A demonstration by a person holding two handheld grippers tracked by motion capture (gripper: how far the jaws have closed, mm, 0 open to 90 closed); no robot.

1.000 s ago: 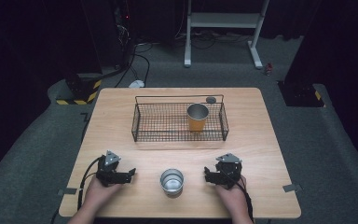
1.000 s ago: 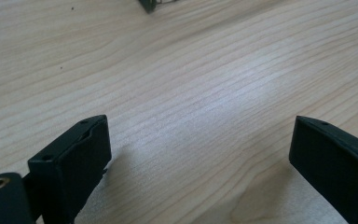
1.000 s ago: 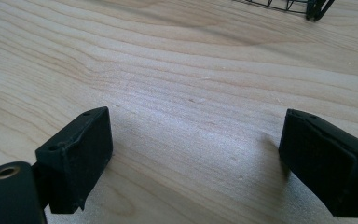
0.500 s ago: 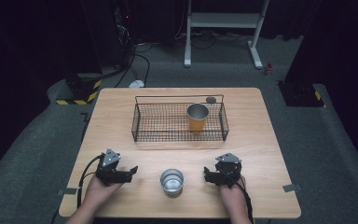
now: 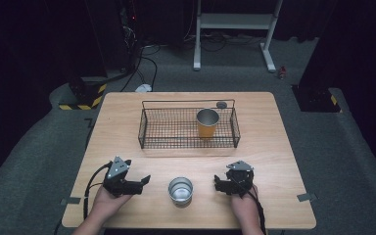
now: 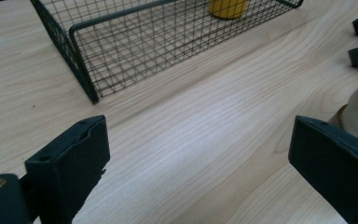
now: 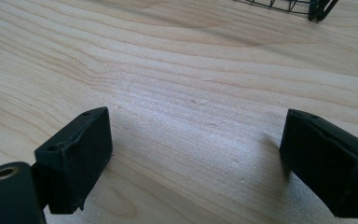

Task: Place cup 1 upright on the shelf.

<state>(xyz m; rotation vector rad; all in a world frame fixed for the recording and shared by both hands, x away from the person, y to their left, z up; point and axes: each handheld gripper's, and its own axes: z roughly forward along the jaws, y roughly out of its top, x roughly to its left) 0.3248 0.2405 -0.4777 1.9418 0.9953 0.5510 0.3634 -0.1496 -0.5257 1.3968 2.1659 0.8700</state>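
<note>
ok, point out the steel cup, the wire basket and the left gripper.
steel cup (image 5: 180, 190), high view, on its rim and open mouth.
wire basket (image 5: 169, 128), high view, on its bare mesh floor.
left gripper (image 5: 146, 180), high view, at the tips of its open jaws.

The desk (image 5: 127, 122) is pale wood with a smooth, matt grain. Between the two grippers stands a cup (image 5: 180, 190) of shiny bare metal. Ahead of them, the basket (image 5: 149, 132) is thin dark wire mesh, and the cup (image 5: 207, 122) inside it has a glossy yellow wall with a metallic rim. Both grippers' pads (image 7: 79, 154) look matt black.
</note>
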